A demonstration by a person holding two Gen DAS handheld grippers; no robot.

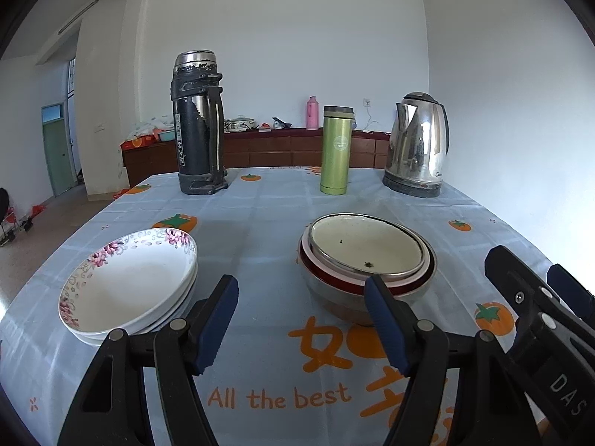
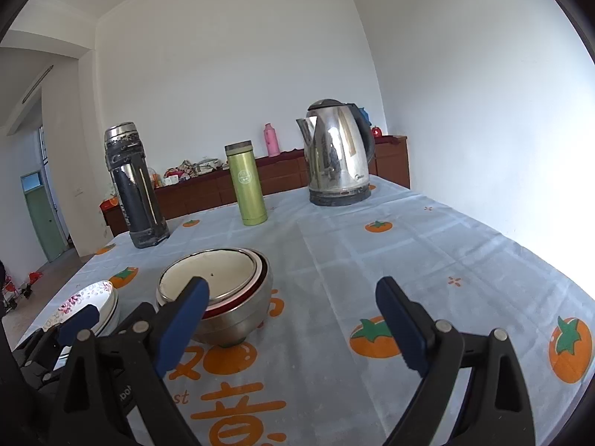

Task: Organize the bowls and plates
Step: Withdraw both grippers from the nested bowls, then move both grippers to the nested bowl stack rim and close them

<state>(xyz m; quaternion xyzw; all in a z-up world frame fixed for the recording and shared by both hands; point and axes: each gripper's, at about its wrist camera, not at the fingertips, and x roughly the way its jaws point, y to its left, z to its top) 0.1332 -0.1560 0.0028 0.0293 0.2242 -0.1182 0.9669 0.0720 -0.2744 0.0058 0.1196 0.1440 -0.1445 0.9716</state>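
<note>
Tablecloth [image 1: 260, 215] lettering: "All the best"

A: How many plates [image 1: 126, 290] are in that left stack? Only edges peek out under the top one, and the left tongs [image 1: 301, 325] cover its near rim.

B: Can't count either. Same with the bowls [image 1: 366, 260]: nested, lower ones just rims. In the right wrist view the right tongs [image 2: 292, 325] hide the front of the bowl stack. The clutter on the far cabinet [image 1: 260, 148] is too small to make out.

Floral plates [image 1: 128, 286] stacked left of nested bowls [image 1: 366, 260], apart, all upright.
</note>
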